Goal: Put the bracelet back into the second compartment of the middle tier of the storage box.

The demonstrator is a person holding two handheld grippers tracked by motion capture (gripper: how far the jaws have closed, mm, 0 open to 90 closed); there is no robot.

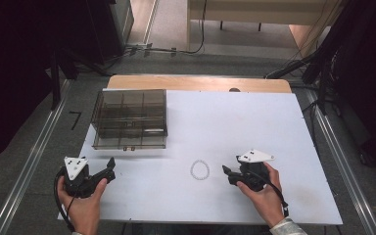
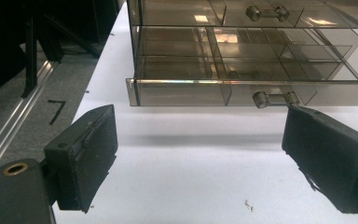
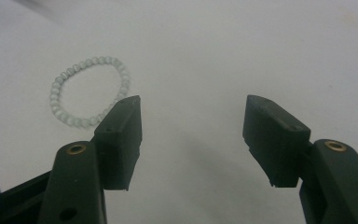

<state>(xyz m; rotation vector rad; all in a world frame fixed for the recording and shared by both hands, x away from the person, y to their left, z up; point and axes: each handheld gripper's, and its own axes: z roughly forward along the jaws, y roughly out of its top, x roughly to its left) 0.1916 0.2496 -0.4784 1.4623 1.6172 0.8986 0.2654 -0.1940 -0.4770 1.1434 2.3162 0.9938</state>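
The bead bracelet (image 1: 199,170) is lying flat on the white table (image 1: 254,127), just left of the right gripper (image 1: 231,172), whose jaws are spread empty. The left gripper (image 1: 108,169), also spread, is facing the smoky drawer box (image 1: 129,119). I'd be pinching one side of the ring, not straddling it.

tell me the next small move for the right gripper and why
Probably swing the right gripper left and ease forward until the bracelet lies between its jaws. They stand open with nothing between them, and the bracelet lies flat on the table, off to the left jaw's side and not centred.
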